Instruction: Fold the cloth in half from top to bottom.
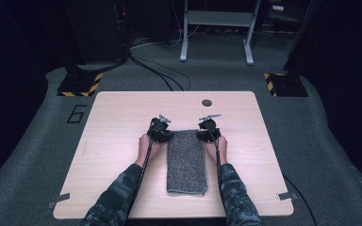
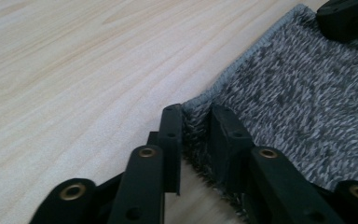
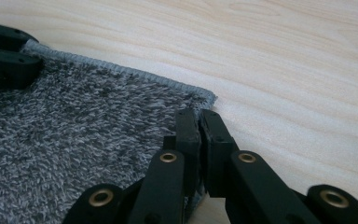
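At the middle of the pale wooden table (image 1: 122, 141) lies a folded grey fleecy towel (image 1: 186, 162), long side running away from the person, and both grippers are on its far corners: the left gripper (image 2: 196, 140) has its black jaws pinched on the towel's edge, the right gripper (image 3: 199, 140) is clamped tight on the opposite corner's hem. Up close each gripper view catches the other's jaws across the pile, while the high view adds camouflage sleeves (image 1: 115, 197), a dark round hole (image 1: 207, 102) and hazard-striped bases (image 1: 80, 84) beyond.

A lab or studio: grey carpet (image 1: 37, 136); hazard-taped stand bases (image 1: 80, 84); floor cables (image 1: 158, 70); dark surrounds.
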Tool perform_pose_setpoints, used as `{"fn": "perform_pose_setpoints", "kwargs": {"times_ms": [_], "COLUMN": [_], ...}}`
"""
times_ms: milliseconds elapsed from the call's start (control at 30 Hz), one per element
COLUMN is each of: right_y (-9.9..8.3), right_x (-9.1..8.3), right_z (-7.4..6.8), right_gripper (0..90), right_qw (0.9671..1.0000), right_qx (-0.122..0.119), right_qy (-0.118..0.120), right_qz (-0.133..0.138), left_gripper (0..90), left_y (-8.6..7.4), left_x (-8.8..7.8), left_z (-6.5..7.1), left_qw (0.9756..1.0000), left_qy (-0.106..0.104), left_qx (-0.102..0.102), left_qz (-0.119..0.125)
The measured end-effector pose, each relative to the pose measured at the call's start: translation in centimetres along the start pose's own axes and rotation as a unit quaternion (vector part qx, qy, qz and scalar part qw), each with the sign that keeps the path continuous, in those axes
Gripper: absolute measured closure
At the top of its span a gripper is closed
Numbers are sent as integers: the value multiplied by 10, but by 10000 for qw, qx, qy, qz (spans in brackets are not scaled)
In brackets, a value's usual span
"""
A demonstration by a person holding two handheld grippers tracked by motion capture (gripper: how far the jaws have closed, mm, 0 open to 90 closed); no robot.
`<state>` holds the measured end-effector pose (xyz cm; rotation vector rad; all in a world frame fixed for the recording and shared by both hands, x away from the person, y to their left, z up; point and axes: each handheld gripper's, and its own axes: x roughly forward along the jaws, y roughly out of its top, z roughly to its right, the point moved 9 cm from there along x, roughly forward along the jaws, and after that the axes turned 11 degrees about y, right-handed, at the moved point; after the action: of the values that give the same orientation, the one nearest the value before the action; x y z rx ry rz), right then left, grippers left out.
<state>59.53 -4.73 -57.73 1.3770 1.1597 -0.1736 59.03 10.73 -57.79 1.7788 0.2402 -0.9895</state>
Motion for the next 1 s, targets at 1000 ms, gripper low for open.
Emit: {"fn": "perform_pose_setpoints", "kwargs": {"times_ms": [1000], "right_y": [53], "right_x": [-48], "right_z": [-23], "right_gripper": [874], "right_qw": [9887], "right_qx": [-765], "right_qy": [-95], "right_qz": [1289], "left_gripper": [858], "left_y": [45], "left_x": [-64], "left_z": [-26], "left_qw": [9917], "left_qy": [494], "left_qx": [138], "left_qz": [1179]}}
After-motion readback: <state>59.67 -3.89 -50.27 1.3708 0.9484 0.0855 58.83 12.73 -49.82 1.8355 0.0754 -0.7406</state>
